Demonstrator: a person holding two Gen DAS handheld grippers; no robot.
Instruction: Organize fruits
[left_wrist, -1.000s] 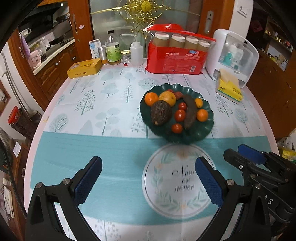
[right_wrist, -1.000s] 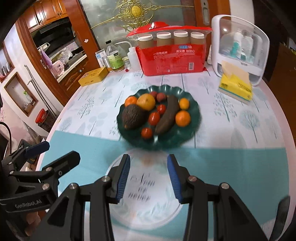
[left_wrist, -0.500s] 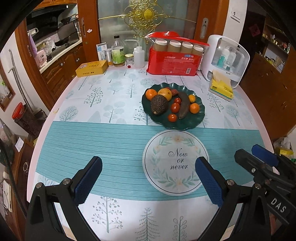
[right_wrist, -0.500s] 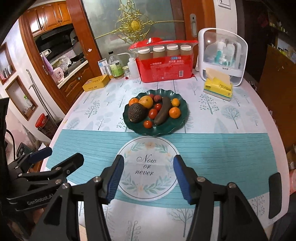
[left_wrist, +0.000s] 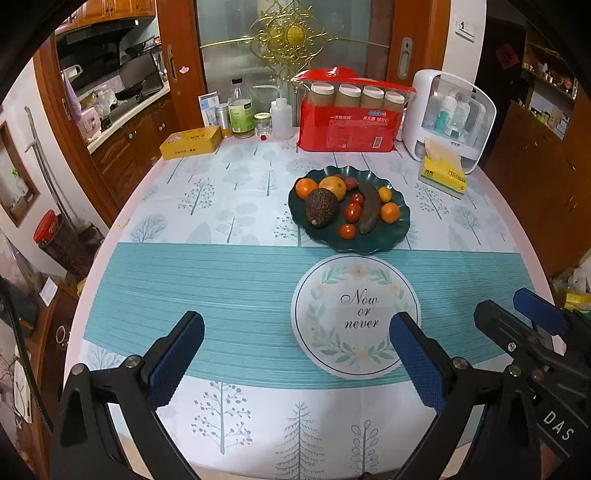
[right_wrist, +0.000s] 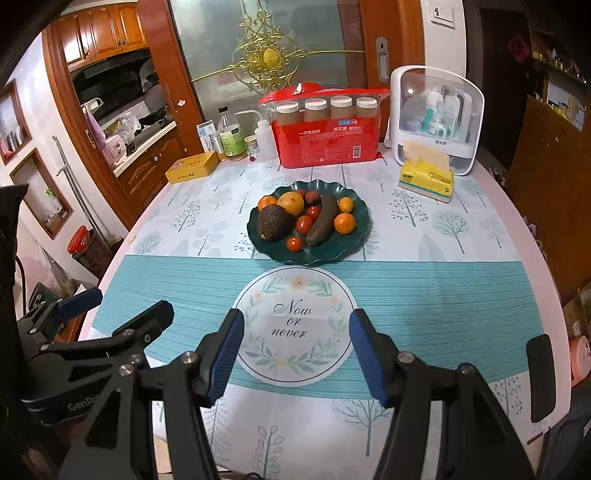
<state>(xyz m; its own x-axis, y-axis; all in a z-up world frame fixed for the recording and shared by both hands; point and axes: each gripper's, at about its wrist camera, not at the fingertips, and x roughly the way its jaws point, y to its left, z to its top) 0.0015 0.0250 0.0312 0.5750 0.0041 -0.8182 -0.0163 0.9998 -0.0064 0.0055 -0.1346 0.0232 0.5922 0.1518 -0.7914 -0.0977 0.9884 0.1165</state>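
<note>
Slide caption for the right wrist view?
Open right gripper hovers before dark green scalloped plate of fruit on tree-print tablecloth.

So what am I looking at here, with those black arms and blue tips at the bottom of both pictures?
Those are two hand-held grippers, each worked by a person and carrying its own wide-angle camera that looks out along its two fingers. One picture comes from the left gripper, the other from the right gripper; each also glimpses its neighbour at the side. Both are open and hold nothing; the right one's jaws have just been opening. Ahead, on the tree-patterned tablecloth, sits a dark green plate of fruit: an avocado, a dark banana, oranges and small tomatoes. Nearer lies a round "Now or never" mat. Behind are a red package and yellow tissues.
</note>
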